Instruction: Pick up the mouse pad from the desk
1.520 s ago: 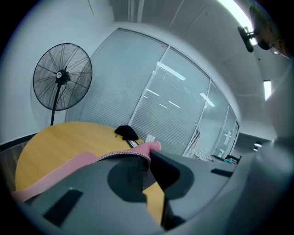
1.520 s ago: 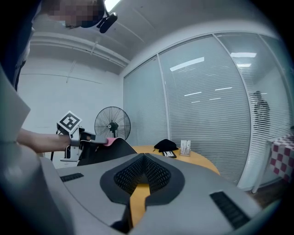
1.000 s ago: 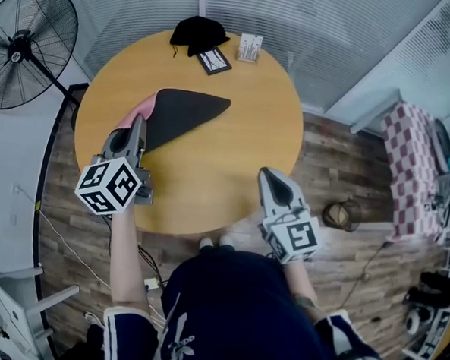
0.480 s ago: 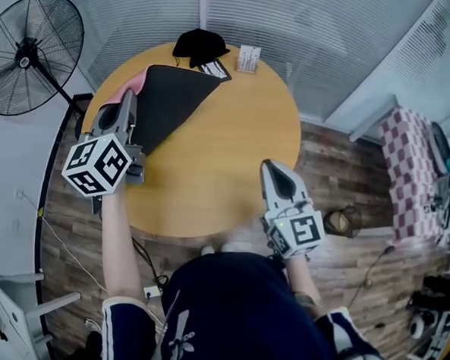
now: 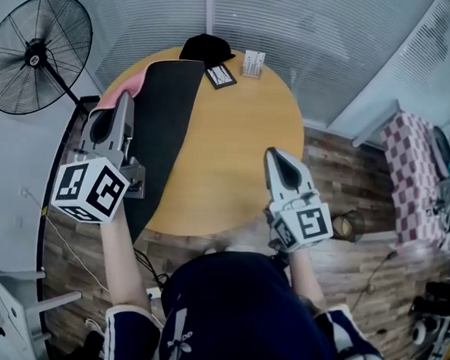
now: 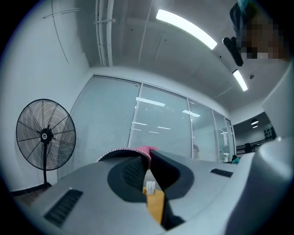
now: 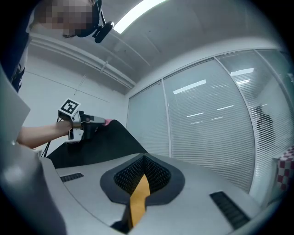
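Observation:
The mouse pad, black on top with a pink underside, hangs clear of the round wooden table at its left side. My left gripper is shut on the pad's upper left edge, where the pink corner curls over. In the left gripper view the pink corner sits pinched between the closed jaws of the left gripper. My right gripper hovers over the table's near right edge, shut and holding nothing. The right gripper view shows the right gripper, and beyond it the left gripper holding the pad.
A black cap, a small dark-framed card and a white card stand lie at the table's far edge. A standing fan is at the left. A checkered seat and a small basket are on the right.
My left gripper has risen and drifted left with the mouse pad, which has come off the tabletop and now hangs. The right gripper has risen a little.

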Tool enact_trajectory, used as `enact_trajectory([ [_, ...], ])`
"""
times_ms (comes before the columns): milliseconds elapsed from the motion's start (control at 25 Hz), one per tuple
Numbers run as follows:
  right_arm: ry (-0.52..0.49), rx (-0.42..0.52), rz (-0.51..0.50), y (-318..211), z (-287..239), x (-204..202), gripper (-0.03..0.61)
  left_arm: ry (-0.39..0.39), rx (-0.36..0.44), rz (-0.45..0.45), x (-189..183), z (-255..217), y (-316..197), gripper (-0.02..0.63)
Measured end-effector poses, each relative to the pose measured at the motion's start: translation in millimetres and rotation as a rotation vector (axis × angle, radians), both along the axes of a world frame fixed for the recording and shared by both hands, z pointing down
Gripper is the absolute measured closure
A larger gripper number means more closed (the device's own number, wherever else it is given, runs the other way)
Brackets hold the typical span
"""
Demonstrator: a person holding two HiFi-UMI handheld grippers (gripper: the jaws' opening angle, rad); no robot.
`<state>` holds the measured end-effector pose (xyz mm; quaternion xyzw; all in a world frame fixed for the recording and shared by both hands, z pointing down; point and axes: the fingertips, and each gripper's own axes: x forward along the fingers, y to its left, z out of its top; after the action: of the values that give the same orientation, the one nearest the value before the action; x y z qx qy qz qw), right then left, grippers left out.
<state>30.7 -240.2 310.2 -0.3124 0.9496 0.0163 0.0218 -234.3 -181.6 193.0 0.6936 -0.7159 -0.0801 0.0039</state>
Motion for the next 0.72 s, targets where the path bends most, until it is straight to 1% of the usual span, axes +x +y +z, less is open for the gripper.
enact_trajectory([
  [160,-0.023,0.015,-0.003,0,-13,0,0.577,-0.01,0.035,0.014,24,-15,29,0.595],
  [400,-0.057,0.02,-0.012,0,-28,-1,0.577,-0.05,0.057,0.034,56,-26,65,0.595],
  [560,-0.068,0.02,-0.031,4,-33,4,0.577,-0.066,0.045,0.023,78,-18,85,0.595],
  [720,-0.084,0.003,-0.048,9,-34,9,0.577,-0.074,0.012,-0.001,91,-5,101,0.595],
])
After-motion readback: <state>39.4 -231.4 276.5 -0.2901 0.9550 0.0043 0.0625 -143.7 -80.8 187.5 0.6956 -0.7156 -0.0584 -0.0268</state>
